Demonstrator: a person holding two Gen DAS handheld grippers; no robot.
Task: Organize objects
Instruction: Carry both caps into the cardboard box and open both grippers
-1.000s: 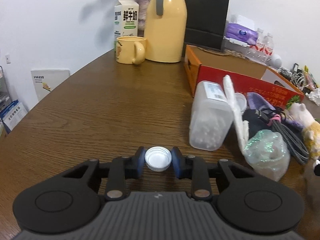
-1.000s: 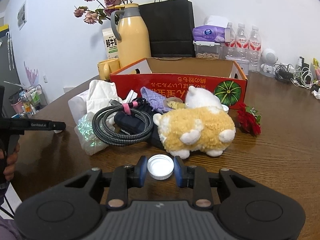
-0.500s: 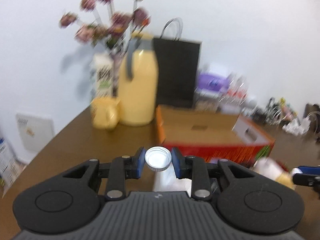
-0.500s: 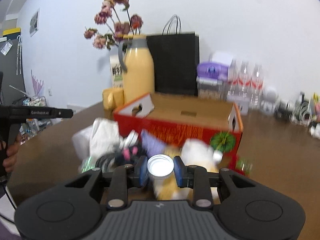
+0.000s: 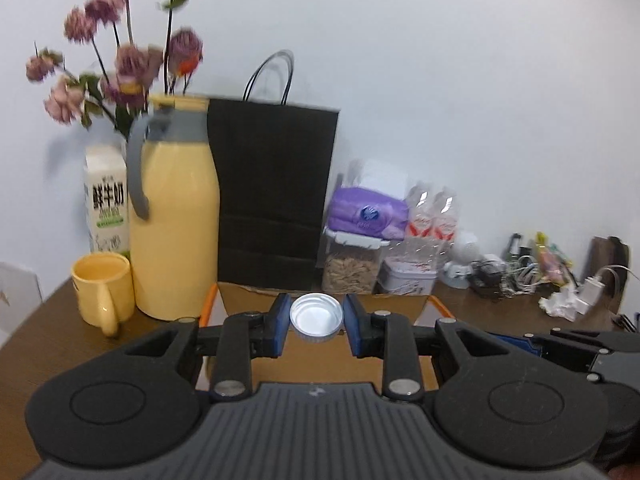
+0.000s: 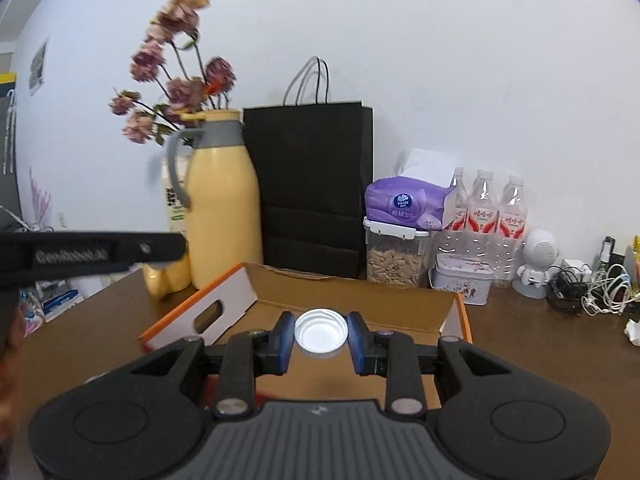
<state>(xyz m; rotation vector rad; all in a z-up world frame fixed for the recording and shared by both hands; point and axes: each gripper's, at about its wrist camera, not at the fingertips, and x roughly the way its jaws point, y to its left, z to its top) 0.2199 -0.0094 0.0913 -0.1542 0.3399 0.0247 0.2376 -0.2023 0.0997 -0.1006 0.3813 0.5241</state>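
Left wrist: each hand-held gripper (image 5: 316, 323) (image 6: 320, 334) pinches a white cap (image 5: 316, 323) (image 6: 320, 333)

2 white caps (image 5: 316, 318) (image 6: 320, 333), each clamped open-side up.

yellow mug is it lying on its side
No, the yellow mug stands upright on the table beside the yellow thermos jug, its open mouth facing up.
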